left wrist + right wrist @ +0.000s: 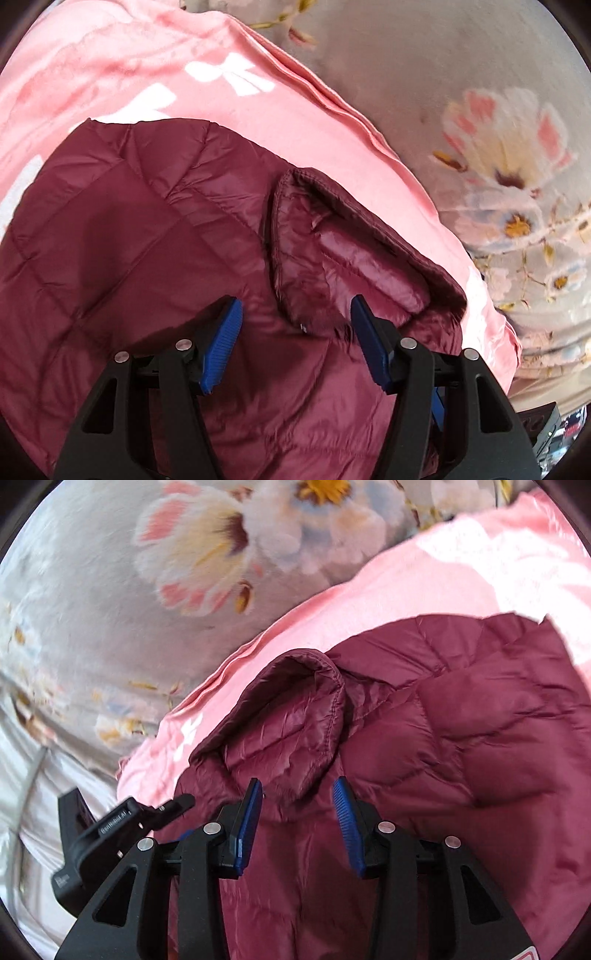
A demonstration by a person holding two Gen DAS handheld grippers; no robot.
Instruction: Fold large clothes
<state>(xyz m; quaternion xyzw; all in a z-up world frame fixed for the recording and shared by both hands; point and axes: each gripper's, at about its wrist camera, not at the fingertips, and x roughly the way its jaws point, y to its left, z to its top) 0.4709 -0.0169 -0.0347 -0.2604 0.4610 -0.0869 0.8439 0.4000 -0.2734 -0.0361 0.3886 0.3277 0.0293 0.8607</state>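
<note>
Maroon puffer jacket — folded on pink blanket, my left tool and right tool gaping, empty; next, I judge, a fresh hem grip.

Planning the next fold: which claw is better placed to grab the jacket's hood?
Left, marginally. Both claws are open and empty over the jacket, but the hood rim sits between the left claw pads; the right claw has it slightly off-centre.
</note>
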